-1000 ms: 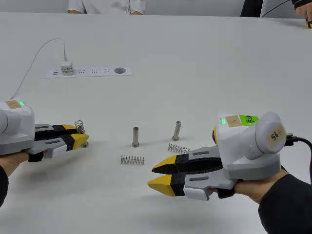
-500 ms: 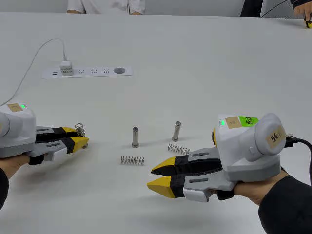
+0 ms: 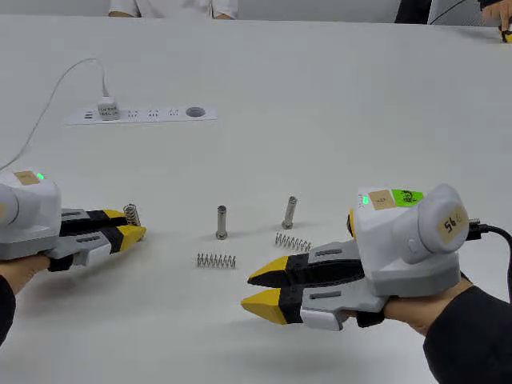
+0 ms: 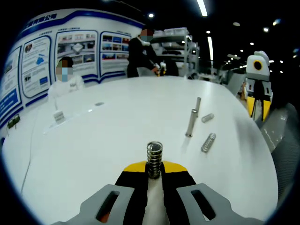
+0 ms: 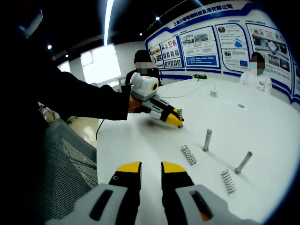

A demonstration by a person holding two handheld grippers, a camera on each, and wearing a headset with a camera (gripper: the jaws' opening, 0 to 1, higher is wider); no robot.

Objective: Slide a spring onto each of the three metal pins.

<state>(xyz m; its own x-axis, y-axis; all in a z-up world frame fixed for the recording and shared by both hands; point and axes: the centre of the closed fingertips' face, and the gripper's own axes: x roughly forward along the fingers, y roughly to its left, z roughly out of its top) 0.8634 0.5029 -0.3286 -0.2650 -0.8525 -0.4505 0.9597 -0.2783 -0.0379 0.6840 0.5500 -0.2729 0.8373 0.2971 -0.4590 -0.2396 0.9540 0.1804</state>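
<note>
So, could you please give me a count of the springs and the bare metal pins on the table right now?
Springs: 3, two lying flat and one upright at the tips of the left gripper
Bare pins: 2, both standing
Total: 5

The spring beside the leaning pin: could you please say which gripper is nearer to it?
Right. The right gripper is close by the spring; the left gripper lies beyond the bare upright pin.
</note>
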